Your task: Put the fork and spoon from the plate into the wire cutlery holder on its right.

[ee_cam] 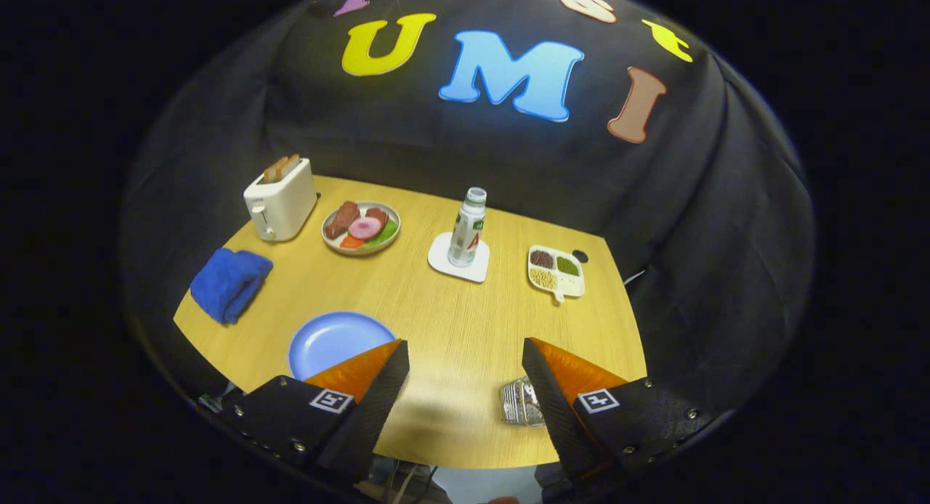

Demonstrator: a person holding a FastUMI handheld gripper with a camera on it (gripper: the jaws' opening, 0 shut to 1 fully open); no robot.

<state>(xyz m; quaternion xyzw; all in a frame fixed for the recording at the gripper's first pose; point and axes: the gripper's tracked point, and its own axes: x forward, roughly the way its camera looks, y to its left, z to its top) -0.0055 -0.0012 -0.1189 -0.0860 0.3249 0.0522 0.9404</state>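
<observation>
A: What does the gripper view take in of the room and the surface?

B: A light wooden table (436, 322) with a rounded near edge, standing in a booth hung with black cloth (726, 257). At the back left of it a cream toaster (280, 199) holds two slices of toast. Beside that sits a plate of play food (361, 226). A white bottle (467, 228) stands upright on a white coaster (459, 257) near the middle, and a small divided dish (556, 271) of beans and grains lies to its right. A blue cloth (229, 282) is bunched at the left edge.

A: And the task's things?

B: The blue plate (336, 340) lies near the front, partly behind the left finger, and its visible part is bare. The wire cutlery holder (522, 402) lies just beside the right finger, mostly hidden by it. Fork and spoon cannot be made out, so their long axis and pointing cannot be told.

A: How is the gripper (465, 373) posed?

B: It hangs above the near edge of the table, tilted down toward the tabletop. Its fingers stand wide apart with bare wood between them, gripping nothing.
</observation>
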